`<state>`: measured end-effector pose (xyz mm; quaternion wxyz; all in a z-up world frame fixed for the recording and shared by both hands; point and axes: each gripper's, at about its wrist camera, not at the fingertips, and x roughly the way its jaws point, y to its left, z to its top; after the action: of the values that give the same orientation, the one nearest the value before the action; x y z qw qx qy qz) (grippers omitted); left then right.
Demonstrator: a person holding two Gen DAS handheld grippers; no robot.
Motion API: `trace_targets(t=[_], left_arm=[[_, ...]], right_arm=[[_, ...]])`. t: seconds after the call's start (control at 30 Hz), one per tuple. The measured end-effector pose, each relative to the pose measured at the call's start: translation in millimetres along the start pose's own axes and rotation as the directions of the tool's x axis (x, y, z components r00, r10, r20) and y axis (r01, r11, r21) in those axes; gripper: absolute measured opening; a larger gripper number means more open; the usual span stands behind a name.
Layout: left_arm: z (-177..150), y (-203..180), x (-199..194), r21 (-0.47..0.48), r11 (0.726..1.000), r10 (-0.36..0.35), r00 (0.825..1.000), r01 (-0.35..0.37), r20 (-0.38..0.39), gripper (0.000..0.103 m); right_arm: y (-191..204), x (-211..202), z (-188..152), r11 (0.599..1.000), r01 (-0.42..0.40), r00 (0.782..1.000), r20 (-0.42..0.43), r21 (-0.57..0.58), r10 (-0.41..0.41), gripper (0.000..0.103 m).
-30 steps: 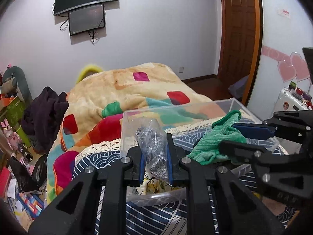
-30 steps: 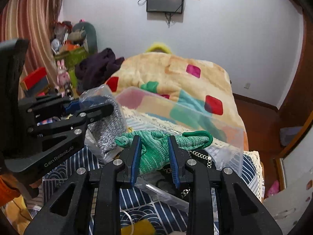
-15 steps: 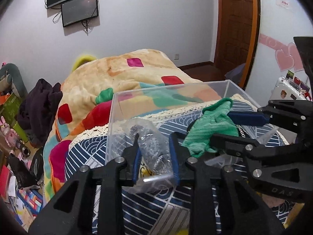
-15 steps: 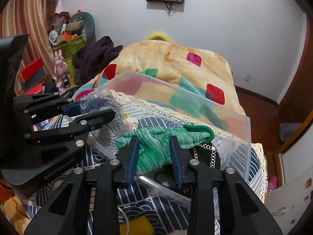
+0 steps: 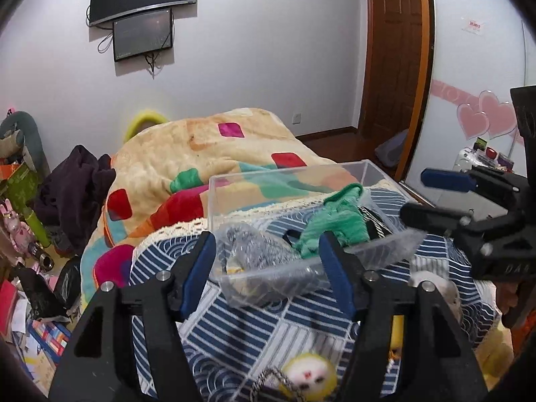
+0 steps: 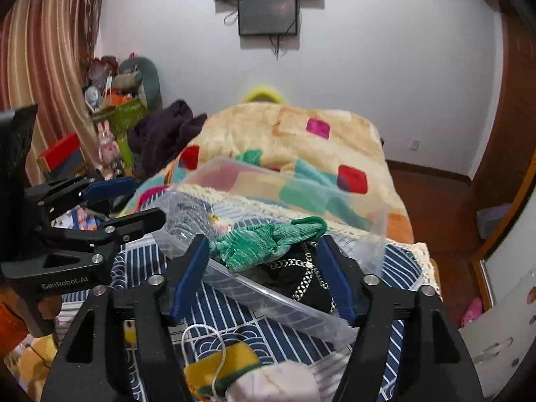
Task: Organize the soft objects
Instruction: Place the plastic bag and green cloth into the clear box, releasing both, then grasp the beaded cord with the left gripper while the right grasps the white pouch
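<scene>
A clear plastic bin [image 5: 294, 177] [image 6: 375, 248] stands on the blue patterned cloth. In it lie a green knitted piece [image 5: 335, 224] [image 6: 264, 241], a grey item in a clear bag [image 5: 254, 248] [image 6: 187, 217] and a black item with gold chain trim [image 6: 301, 271]. My left gripper [image 5: 268, 268] is open and empty just in front of the bin's near wall. My right gripper [image 6: 263, 274] is open and empty over the bin's near edge. Each gripper shows in the other's view: the right [image 5: 435, 197], the left [image 6: 130, 201].
A yellow-and-white plush [image 5: 308, 375] lies on the cloth near me. A yellow-green soft item with a white cord [image 6: 221, 368] and a white one [image 6: 274, 385] lie in front of the right gripper. The bed with a colourful blanket [image 5: 207, 154] is behind the bin.
Both grippers have opened and pulled back. The bagged grey item and the green knitted piece have been let go and now lie in the bin.
</scene>
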<state>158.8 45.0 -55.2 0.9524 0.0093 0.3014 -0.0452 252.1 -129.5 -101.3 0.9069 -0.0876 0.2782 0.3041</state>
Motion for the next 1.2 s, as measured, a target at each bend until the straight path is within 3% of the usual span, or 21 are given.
trace_targets(t=[0.07, 0.27, 0.4, 0.8, 0.93, 1.1, 1.2], left_arm=[[-9, 1, -7, -0.005, 1.000, -0.015, 1.000, 0.014, -0.007, 0.076], [-44, -4, -22, 0.043, 0.999, 0.009, 0.999, -0.006, -0.048, 0.077], [-69, -1, -29, 0.014, 1.000, -0.002, 0.996, 0.003, -0.085, 0.077], [-120, 6, -15, -0.096, 0.995, -0.042, 0.981, 0.023, -0.191, 0.076], [-127, 9, -7, -0.123, 0.992, -0.045, 0.975, 0.019, -0.218, 0.060], [-131, 10, -9, -0.103, 0.994, 0.002, 0.981, -0.022, -0.192, 0.043], [-131, 14, -10, -0.112, 0.993, 0.013, 0.983, -0.034, -0.183, 0.032]], right_arm=[[-2, -9, -3, 1.000, 0.003, 1.000, 0.026, 0.008, -0.004, 0.069], [-6, -29, -29, 0.999, 0.047, 0.998, 0.044, 0.018, -0.047, 0.075], [-13, -35, -46, 0.998, 0.039, 0.999, 0.026, 0.059, -0.041, 0.075], [-19, -12, -109, 0.987, 0.003, 0.991, -0.130, 0.160, 0.018, 0.075], [-16, -11, -121, 0.989, 0.028, 0.989, -0.148, 0.144, -0.006, 0.075], [-17, -8, -129, 0.988, 0.030, 0.986, -0.166, 0.155, -0.004, 0.075], [-22, -5, -134, 0.981, 0.004, 0.986, -0.166, 0.194, 0.029, 0.069]])
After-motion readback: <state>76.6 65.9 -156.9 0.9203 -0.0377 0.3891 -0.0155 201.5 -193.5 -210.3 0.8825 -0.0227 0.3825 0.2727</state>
